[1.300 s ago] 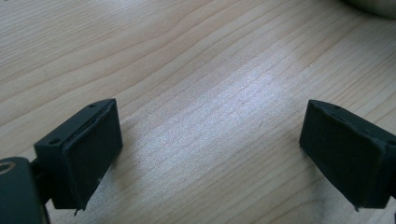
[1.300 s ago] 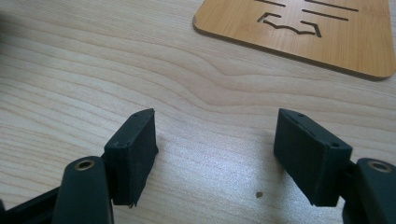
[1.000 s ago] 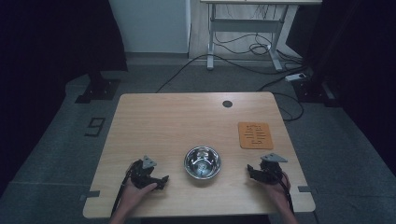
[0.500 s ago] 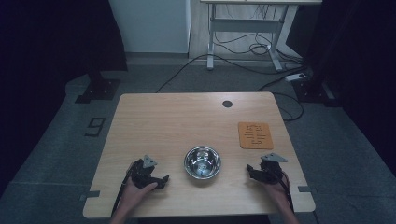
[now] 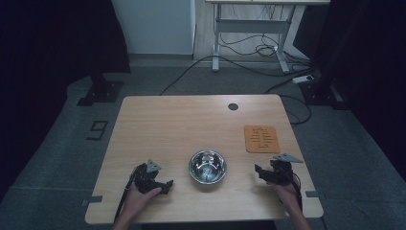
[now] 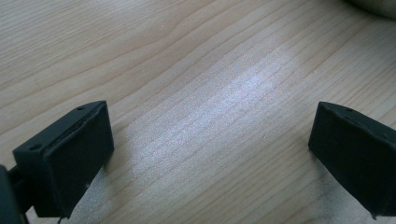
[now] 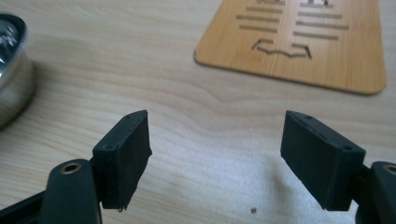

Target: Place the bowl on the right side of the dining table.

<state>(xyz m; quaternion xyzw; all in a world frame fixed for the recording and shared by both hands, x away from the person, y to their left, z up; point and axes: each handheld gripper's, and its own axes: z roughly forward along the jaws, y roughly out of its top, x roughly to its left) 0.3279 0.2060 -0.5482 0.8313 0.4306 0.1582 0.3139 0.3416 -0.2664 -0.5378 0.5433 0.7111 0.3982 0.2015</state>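
A wooden worktop (image 5: 191, 124) stands on a grey floor (image 5: 57, 158), with a person's two hands entering from its near edge. A steel bowl (image 5: 207, 166) sits upright near the front edge, roughly centred between the two grippers and touching neither.

The left gripper (image 5: 165, 184) rests low on the worktop just left of the bowl, held by the left hand (image 5: 136, 201), and points toward the bowl. In the left gripper view its fingers (image 6: 70, 156) are spread wide apart, with bare wood grain between them and nothing grasped. A sliver of the bowl's rim (image 6: 373, 5) appears at the top right corner of that view.

The right gripper (image 5: 261, 171) sits to the right of the bowl, held by the right hand (image 5: 287, 194), with a grey three-cornered plate (image 5: 286, 157) on top. In the right gripper view its fingers (image 7: 123, 154) are likewise released and well apart, holding nothing, with only worktop between them. The bowl's wall (image 7: 11, 70) lies at the left edge of that view.

An orange slotted mat (image 5: 262, 139) lies flat on the worktop beyond the right gripper, near the right edge; its cut-out lines show clearly in the right gripper view (image 7: 327, 51).

A small dark round hole (image 5: 233, 106) marks the far edge of the worktop. Cables (image 5: 249, 48) trail across the floor behind, below a white desk frame (image 5: 249, 28).
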